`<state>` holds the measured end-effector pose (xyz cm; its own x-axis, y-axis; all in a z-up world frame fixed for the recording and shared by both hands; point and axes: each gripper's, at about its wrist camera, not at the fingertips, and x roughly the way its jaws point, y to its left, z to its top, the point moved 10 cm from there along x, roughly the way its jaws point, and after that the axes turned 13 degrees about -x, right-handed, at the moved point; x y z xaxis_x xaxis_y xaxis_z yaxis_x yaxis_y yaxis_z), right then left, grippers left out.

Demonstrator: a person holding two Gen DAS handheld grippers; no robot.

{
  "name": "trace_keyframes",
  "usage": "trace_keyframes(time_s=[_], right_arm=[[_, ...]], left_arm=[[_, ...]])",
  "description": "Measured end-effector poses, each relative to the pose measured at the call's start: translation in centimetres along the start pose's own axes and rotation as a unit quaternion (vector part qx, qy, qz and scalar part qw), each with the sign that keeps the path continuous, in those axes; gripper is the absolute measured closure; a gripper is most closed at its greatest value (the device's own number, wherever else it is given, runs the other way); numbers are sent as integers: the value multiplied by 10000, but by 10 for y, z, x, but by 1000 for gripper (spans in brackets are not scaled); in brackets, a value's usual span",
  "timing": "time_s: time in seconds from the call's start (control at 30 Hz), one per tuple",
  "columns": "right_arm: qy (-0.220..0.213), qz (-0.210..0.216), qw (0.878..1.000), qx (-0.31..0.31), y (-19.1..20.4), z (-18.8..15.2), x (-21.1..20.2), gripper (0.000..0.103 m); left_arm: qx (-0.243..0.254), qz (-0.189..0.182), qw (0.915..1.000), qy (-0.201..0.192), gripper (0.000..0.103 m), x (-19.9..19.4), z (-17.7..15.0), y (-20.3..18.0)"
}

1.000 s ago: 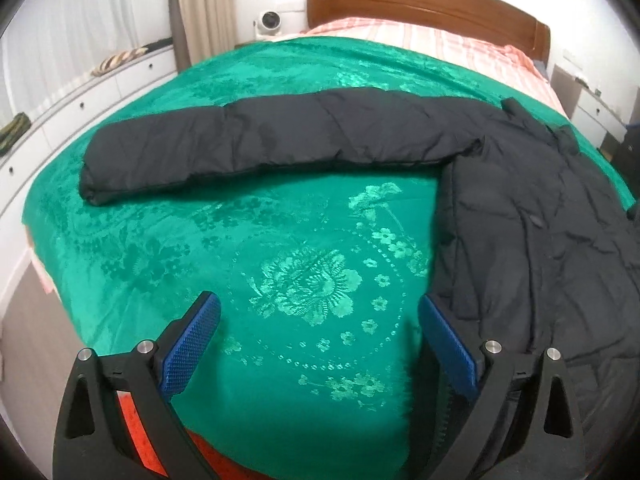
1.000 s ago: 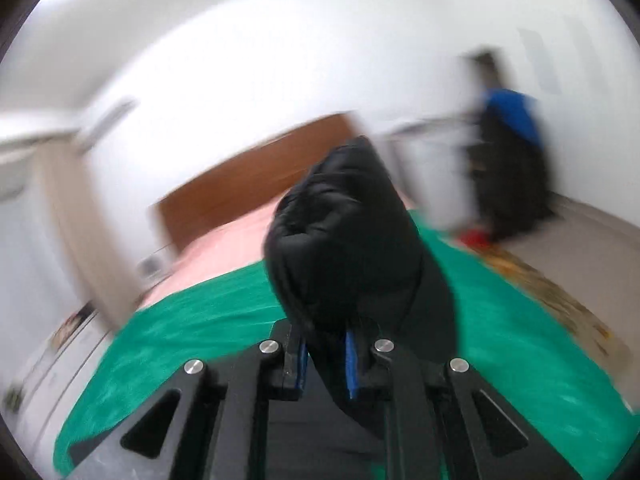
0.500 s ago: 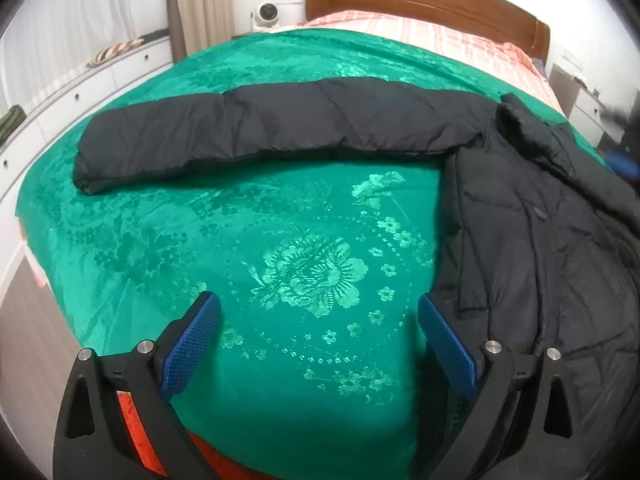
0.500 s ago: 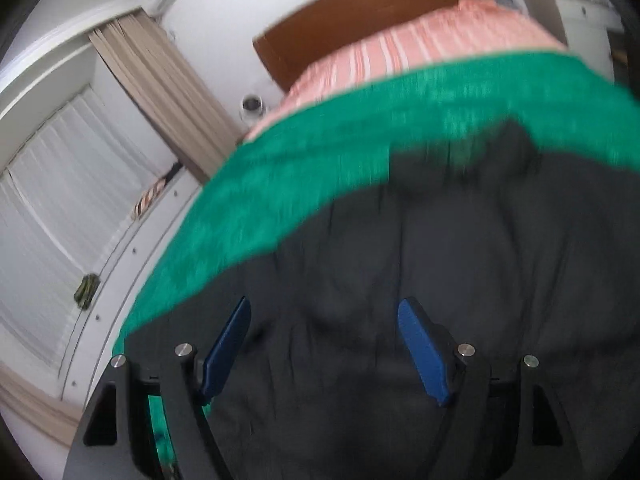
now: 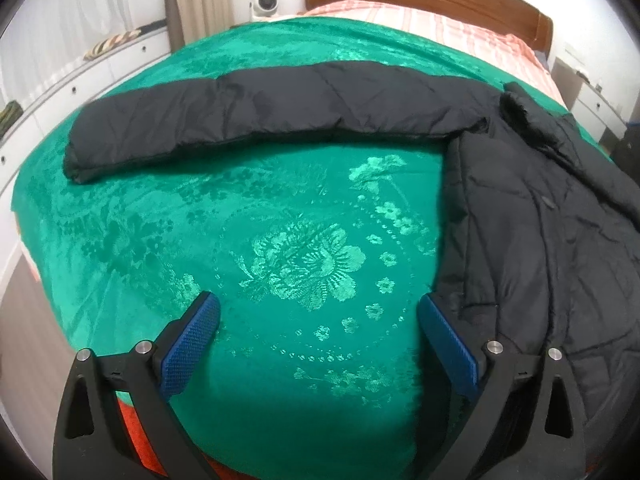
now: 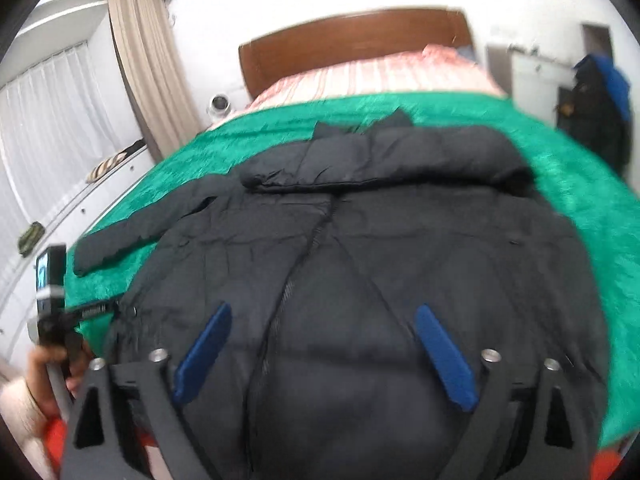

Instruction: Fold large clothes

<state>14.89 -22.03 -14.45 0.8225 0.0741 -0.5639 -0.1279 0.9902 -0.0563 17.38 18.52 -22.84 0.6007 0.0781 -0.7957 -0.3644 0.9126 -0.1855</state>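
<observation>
Right wrist view: my right gripper [image 6: 320, 354], jaws just opened wide and empty, hovers over the black puffy quilted jacket [image 6: 360, 264]; the folded sleeve [image 6: 384, 156] at upper centre could spring back. Left gripper [image 5: 320, 344] gapes empty too.

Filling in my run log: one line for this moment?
left gripper open over bedspread | right gripper open, just released | jacket sleeve folded across

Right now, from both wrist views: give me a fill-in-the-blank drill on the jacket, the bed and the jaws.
1. The black jacket lies on a ____ bedspread.
2. The sleeve stretched out flat across the bedspread ends nearest the ____ edge of the left wrist view.
3. The right gripper has just been opening; now its jaws stand ____ with nothing pinched.
4. The left gripper hangs over bare bedspread, its jaws ____.

Missing words: green; left; open; open
</observation>
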Motion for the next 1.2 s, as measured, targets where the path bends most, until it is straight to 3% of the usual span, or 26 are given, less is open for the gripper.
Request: trace_keyframes(time_s=[0.17,0.4,0.57,0.93,1.2], right_arm=[[112,-68,9986,-520,8,-20,-3,3],[273,90,9996,-86,-3,-35,5,3],[334,-7,9990,-312,0,-38,2,3],[-169,37,9965,-812,17,-31,-11,3],[-117,-71,9946,-1032,24,-36,-5,3]], left_arm=[[-201,-79,9997,119,0,8,-2,4],[-131,-92,9999,50,0,7,-6,5],[-132,-91,9999,36,0,6,-7,5],[-152,-112,9998,51,0,4,-5,6],[-320,-257,9991,-70,1,-3,1,11]])
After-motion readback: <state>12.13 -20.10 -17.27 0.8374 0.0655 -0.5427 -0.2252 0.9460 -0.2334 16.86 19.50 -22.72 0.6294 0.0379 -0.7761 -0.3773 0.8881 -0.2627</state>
